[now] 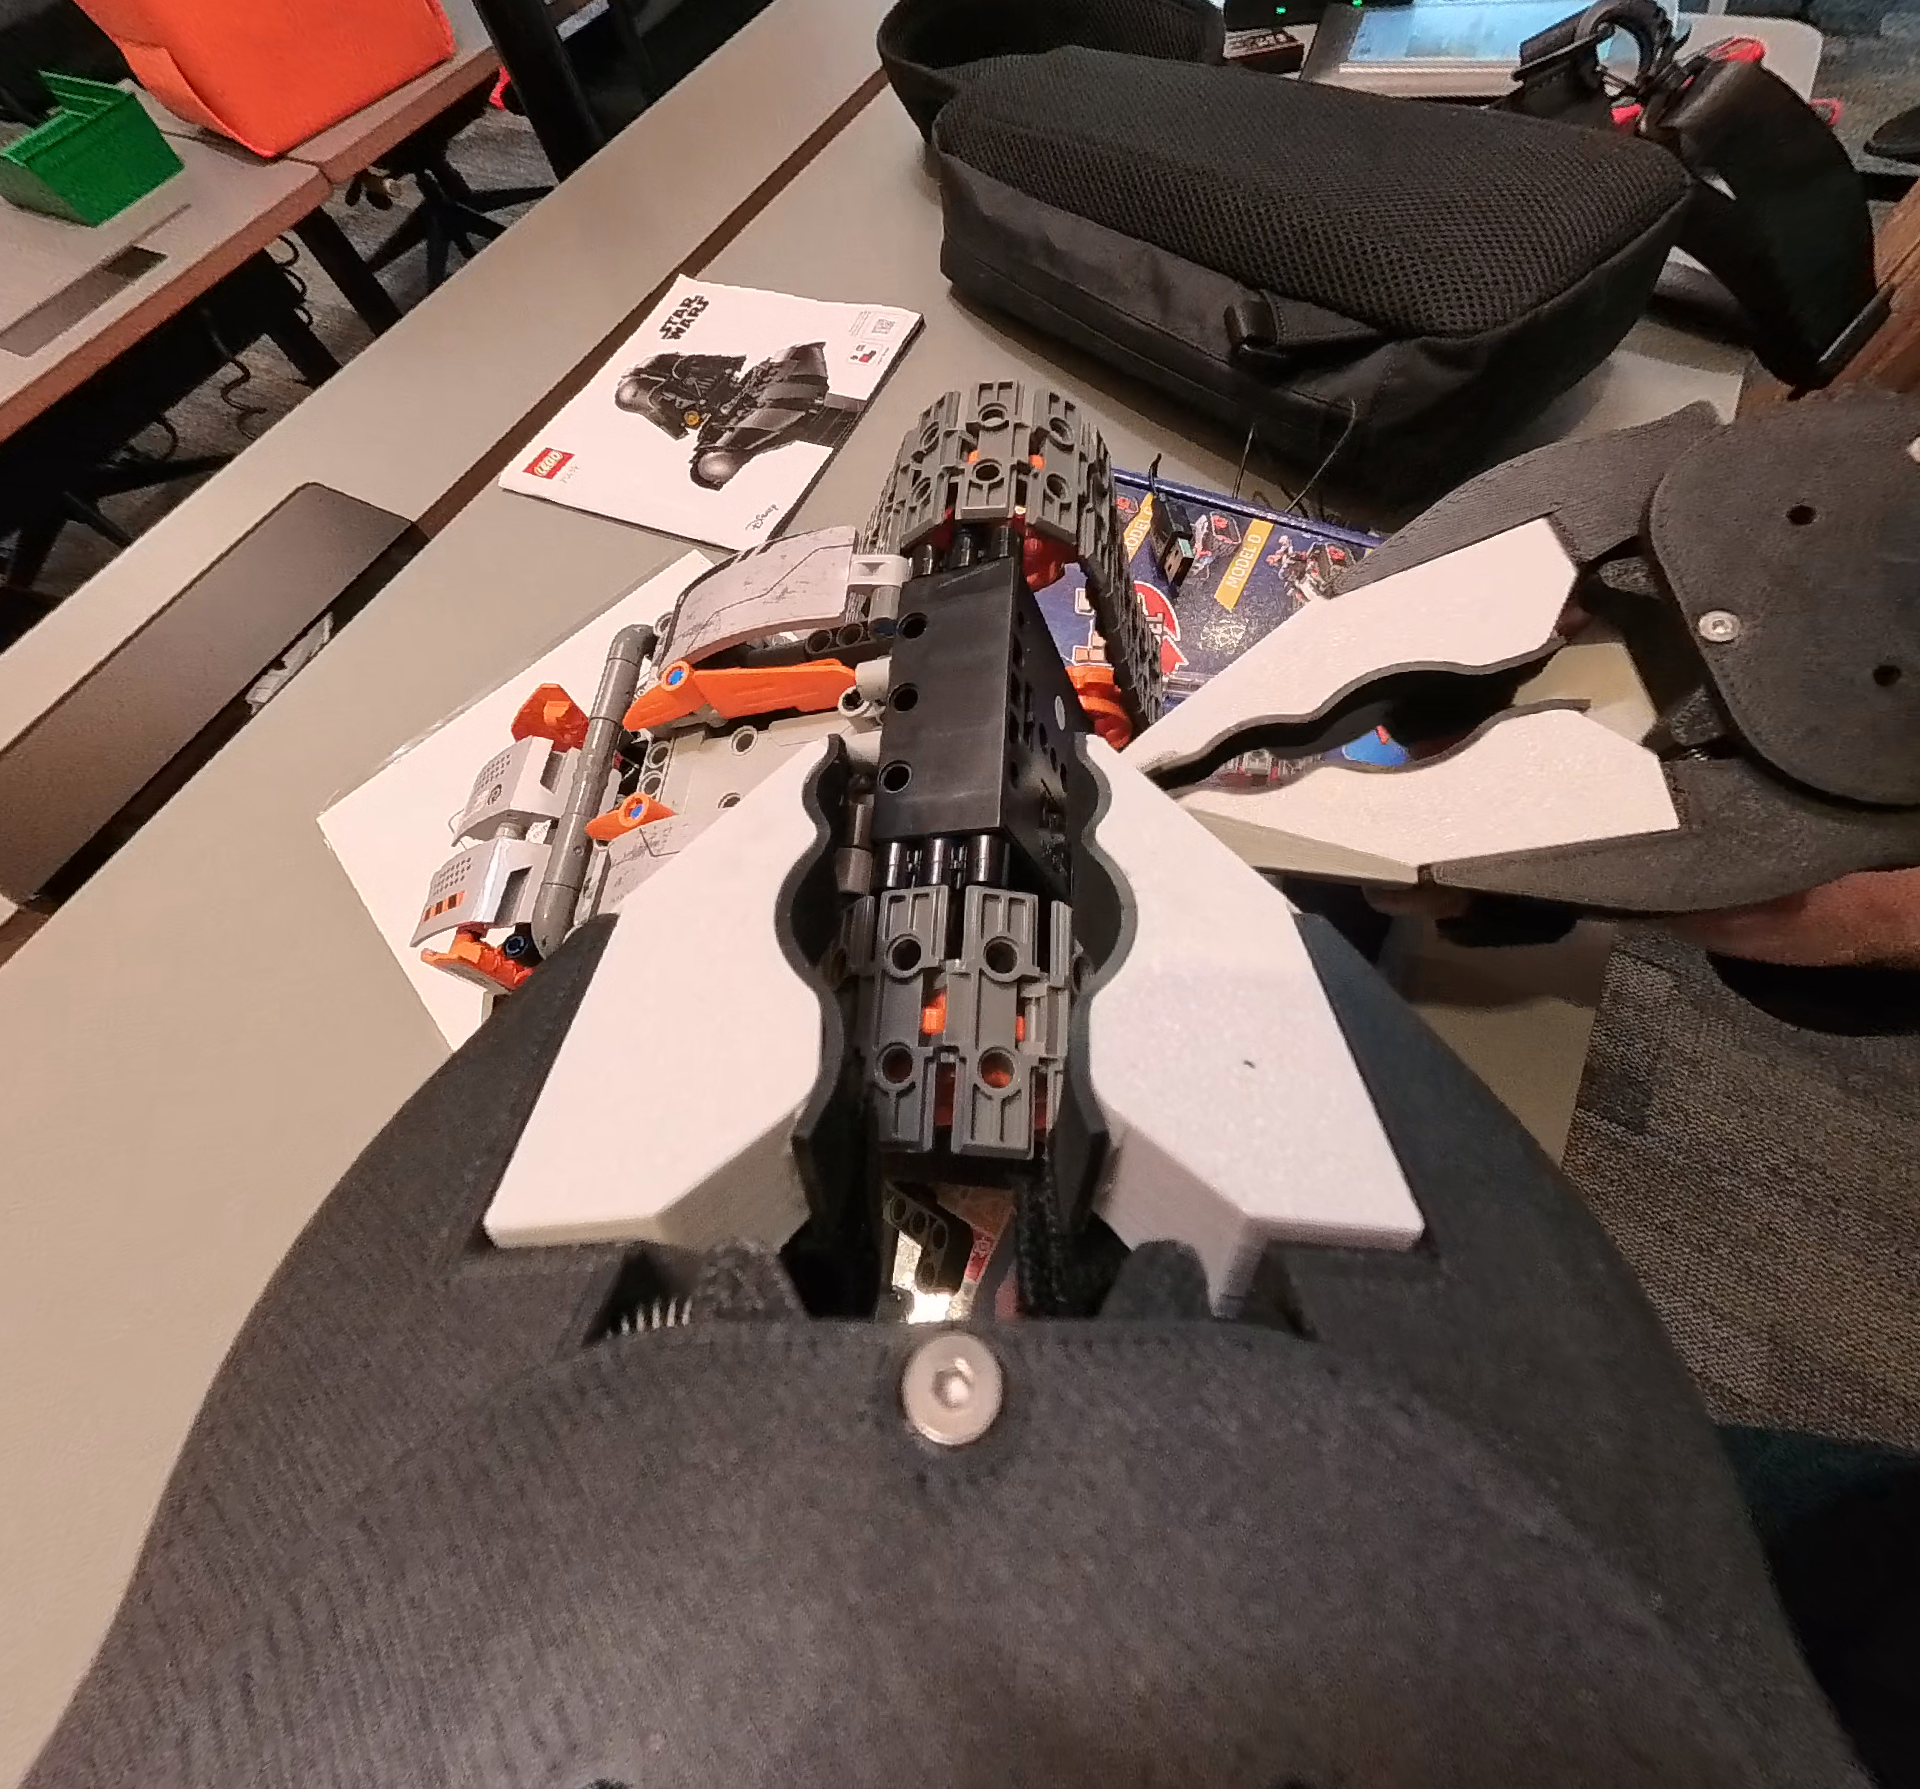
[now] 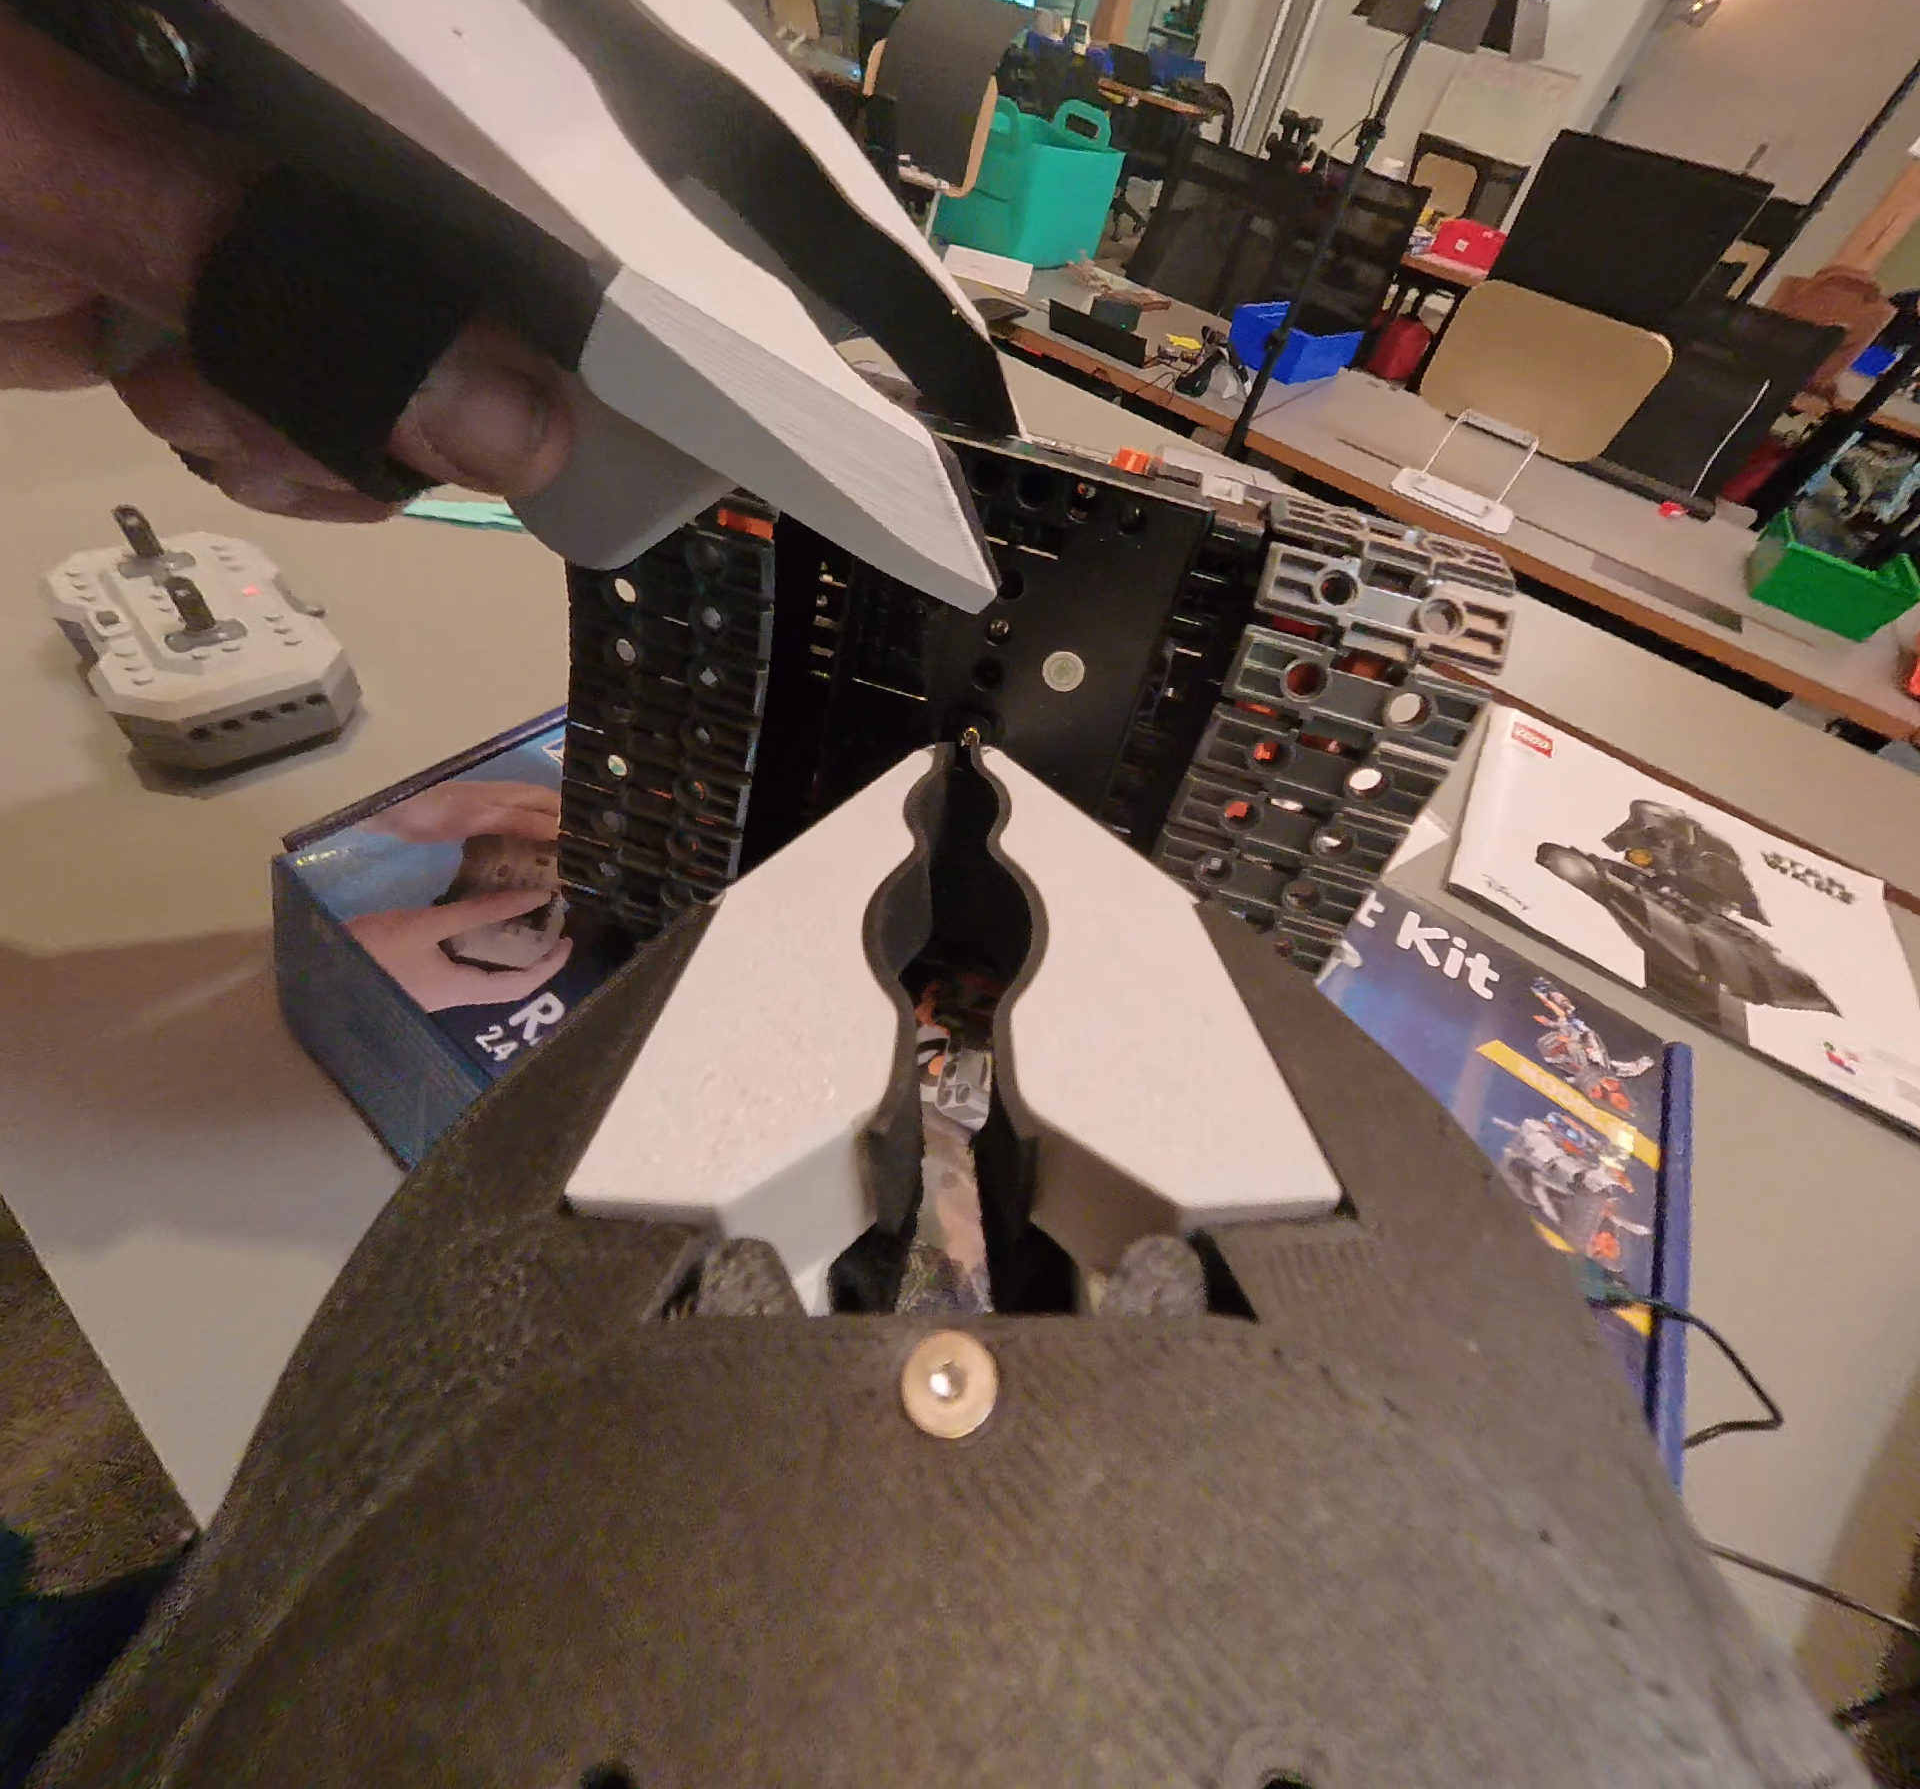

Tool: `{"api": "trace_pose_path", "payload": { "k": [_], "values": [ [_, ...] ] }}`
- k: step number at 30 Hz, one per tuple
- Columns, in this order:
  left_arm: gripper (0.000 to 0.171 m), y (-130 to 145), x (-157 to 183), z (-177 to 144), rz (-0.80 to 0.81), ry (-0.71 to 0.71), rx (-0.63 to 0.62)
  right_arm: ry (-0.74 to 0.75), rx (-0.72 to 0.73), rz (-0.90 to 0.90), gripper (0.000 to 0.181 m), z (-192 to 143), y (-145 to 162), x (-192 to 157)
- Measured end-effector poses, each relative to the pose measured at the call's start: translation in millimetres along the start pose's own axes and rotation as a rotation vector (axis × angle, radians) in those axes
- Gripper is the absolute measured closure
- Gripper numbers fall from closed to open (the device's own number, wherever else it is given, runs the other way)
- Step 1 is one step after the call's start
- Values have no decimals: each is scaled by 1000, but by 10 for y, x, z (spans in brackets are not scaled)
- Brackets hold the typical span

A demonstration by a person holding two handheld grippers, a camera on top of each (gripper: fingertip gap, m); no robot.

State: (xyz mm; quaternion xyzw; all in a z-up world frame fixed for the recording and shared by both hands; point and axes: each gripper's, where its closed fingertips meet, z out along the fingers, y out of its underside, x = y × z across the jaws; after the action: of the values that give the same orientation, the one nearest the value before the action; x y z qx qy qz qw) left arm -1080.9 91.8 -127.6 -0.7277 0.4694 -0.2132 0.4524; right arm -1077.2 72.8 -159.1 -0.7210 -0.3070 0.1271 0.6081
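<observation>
Tracked brick-built vehicle (image 1: 966,752) mid-table, tipped on end over white sheet and blue kit box (image 2: 1538,1043): dark grey link treads w/ round holes, black rectangular core block, orange hubs, light grey curved panels + grey pipe on left side. Left gripper (image 1: 961,866) partly spread, white fingers (image 1: 686,1012) clamped on near tread end and black block. Right gripper (image 2: 961,752) pressed nearly together, tips touching at front, right up against black underside of vehicle; whether pinching anything: can't tell. Grippers: matte black textured bodies, white wedge fingers, wavy black inner edges. Grey remote (image 2: 197,638) far left on table, white booklet (image 1: 717,409) far side, black mesh bag (image 1: 1299,222) beyond.
</observation>
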Motion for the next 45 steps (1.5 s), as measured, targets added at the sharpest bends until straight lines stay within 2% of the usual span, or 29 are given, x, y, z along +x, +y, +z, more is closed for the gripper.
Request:
{"api": "trace_pose_path", "payload": {
  "k": [4,13,18,22,28,33,36,38,42,43,45],
  "values": [
    [133,0,6,0,0,-2,2,25,16,52,177,-17,-23,26],
    [133,0,-6,2,-24,4,11,77,2,11,181,24,-23,24],
    [133,0,-11,2,-24,1,10,59,-4,2,181,30,-24,18],
    [133,0,-8,2,-19,3,10,53,-35,-177,181,26,-28,10],
    [134,7,-10,-4,-3,-10,10,-42,-78,-593,181,7,-23,-27],
    [135,19,-12,12,21,-33,0,-64,-99,-732,181,-20,-2,-43],
    [134,22,-112,17,-2,-74,-2,-116,-89,-808,181,-73,53,-226],
    [134,23,-136,0,-19,-54,7,-115,-88,-768,181,-84,112,-203],
    [134,26,-104,-17,-21,-38,12,-147,-35,-575,181,-126,-30,-169],
    [134,18,-104,-8,-26,-32,15,-128,-23,-568,176,-114,-53,-143],
    [133,14,-97,2,-22,-23,13,-101,-18,-554,154,-87,-76,-85]
  ]
}}
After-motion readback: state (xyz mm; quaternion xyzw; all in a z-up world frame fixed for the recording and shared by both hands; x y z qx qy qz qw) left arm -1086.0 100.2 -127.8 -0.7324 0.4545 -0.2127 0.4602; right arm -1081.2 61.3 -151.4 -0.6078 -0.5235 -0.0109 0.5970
